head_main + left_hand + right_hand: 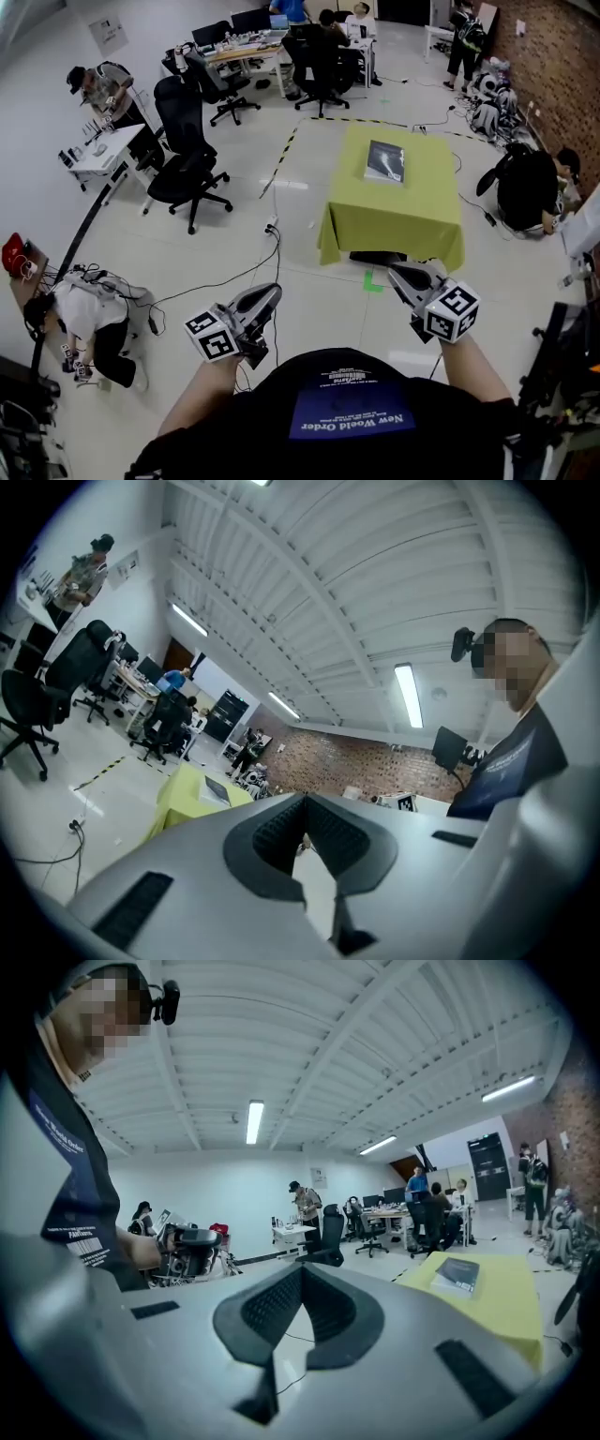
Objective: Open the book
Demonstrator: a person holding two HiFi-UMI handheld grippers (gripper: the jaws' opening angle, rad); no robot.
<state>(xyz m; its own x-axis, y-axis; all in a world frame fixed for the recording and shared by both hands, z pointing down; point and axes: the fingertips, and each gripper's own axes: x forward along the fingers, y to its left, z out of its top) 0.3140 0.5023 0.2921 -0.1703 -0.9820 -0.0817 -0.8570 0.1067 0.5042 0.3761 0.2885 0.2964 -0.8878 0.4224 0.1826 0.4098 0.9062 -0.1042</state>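
Table [394, 220] – closed book [384, 161]; ceiling [309, 1044] only gripper views.

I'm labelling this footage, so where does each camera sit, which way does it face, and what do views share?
Head view: on the person's head, facing steeply down at the table; shows chest, forearms, left hand-held gripper, right hand-held gripper.
Left gripper view: on that gripper, along shut jaws toward the brick wall; chest at right.
Right gripper view: likewise, toward the office desks; chest at left.
Shared: all three show the table and closed book.
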